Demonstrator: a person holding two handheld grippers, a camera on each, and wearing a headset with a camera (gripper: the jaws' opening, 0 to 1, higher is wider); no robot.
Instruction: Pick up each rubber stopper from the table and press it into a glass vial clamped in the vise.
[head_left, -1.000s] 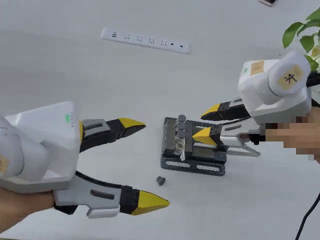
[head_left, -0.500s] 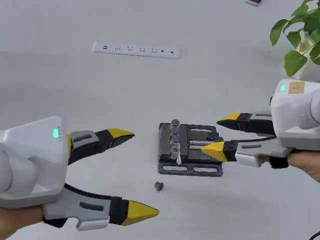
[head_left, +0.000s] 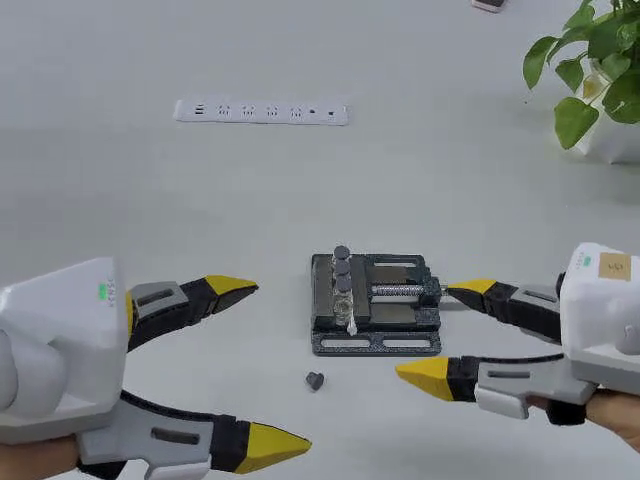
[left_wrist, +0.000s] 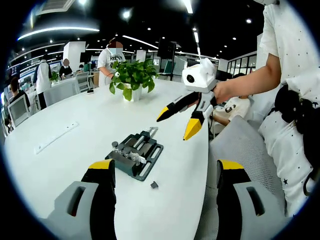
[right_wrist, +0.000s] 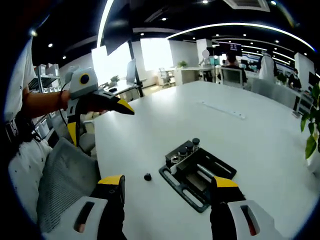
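Note:
A small black vise (head_left: 374, 318) (left_wrist: 135, 152) (right_wrist: 198, 173) sits on the white table and clamps a row of glass vials (head_left: 343, 287). Three vials carry grey stoppers; the nearest one (head_left: 351, 320) looks uncapped. One loose dark rubber stopper (head_left: 314, 381) (left_wrist: 154, 185) (right_wrist: 147, 177) lies on the table just in front of the vise. My left gripper (head_left: 250, 365) is open at the lower left, its jaws wide and empty. My right gripper (head_left: 445, 330) is open at the right of the vise, holding nothing, with its upper tip near the vise screw.
A white power strip (head_left: 262, 111) lies at the far side of the table. A potted green plant (head_left: 590, 60) (left_wrist: 131, 77) stands at the far right. A small flat item (head_left: 490, 4) lies at the top edge. Other people stand in the room behind.
My right gripper has pulled back from the vise, down and to the right, jaws still open. My left gripper has sunk slightly lower left. The head view has shifted.

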